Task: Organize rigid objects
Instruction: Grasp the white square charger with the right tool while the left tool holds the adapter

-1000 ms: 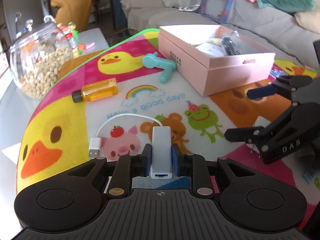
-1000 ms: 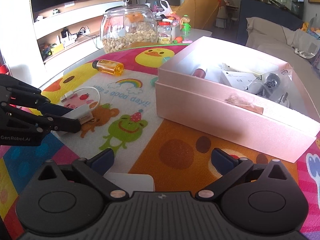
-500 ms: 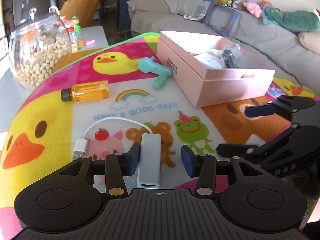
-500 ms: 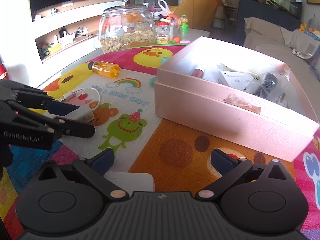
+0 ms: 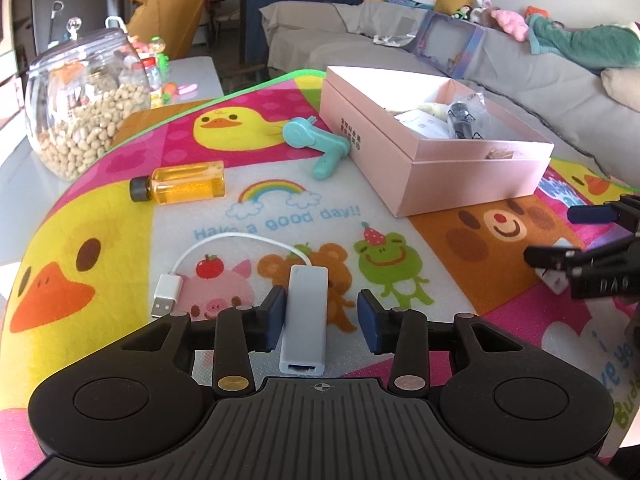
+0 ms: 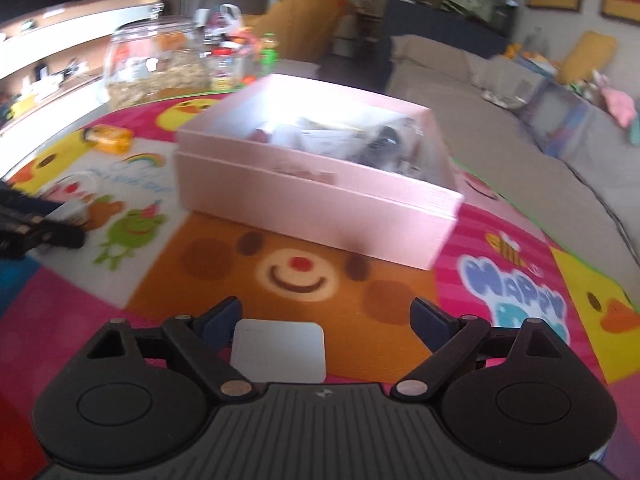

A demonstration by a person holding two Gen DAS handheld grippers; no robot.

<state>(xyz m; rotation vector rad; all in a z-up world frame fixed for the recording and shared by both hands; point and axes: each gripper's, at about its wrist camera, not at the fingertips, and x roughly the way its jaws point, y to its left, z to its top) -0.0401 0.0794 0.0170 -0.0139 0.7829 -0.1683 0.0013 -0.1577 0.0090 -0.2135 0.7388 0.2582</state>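
The left hand-held gripper (image 5: 321,317) is seen released, its jaws spread apart around the white adapter (image 5: 305,318), which lies flat on the colourful mat (image 5: 280,216) covering the surface; the left pad touches the adapter's side, the right pad stands apart from it. The adapter's white cable (image 5: 224,242) is looped to the far left and ends in a USB plug (image 5: 165,301). Farther off, an amber bottle (image 5: 180,183) and a teal tool (image 5: 316,144) are laid on the mat, the tool just beside the open pink box (image 5: 404,156). The right hand-held gripper (image 6: 325,319) is likewise released, with a white square block (image 6: 278,350) lying between its jaws, nearer the left one. The view is blurred.
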